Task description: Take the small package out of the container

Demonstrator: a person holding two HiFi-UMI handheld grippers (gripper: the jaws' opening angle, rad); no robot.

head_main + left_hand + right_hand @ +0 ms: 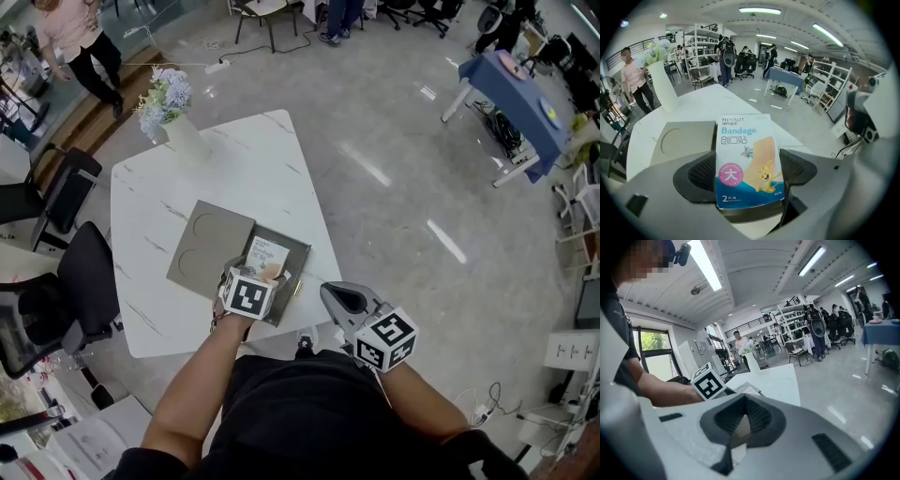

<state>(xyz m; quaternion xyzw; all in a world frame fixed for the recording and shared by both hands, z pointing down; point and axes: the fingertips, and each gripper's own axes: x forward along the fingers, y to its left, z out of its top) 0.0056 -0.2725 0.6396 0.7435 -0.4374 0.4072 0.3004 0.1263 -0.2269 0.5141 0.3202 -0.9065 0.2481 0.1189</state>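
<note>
A small bandage package (747, 159), white and blue with a cartoon print, stands between the jaws of my left gripper (747, 176), which is shut on its lower part. In the head view the package (267, 255) hovers over the open grey container (298, 251), whose lid (208, 248) with two round recesses lies flat to the left. My left gripper (251, 281) is at the container's near edge. My right gripper (339, 298) hangs beyond the table's front right edge, its jaws shut with nothing between them (742, 401).
The white marble table (262, 159) carries a white vase of flowers (173, 117) at its far left corner. Black office chairs (66, 291) stand along the left side. Open grey floor lies to the right. People stand far off in the room.
</note>
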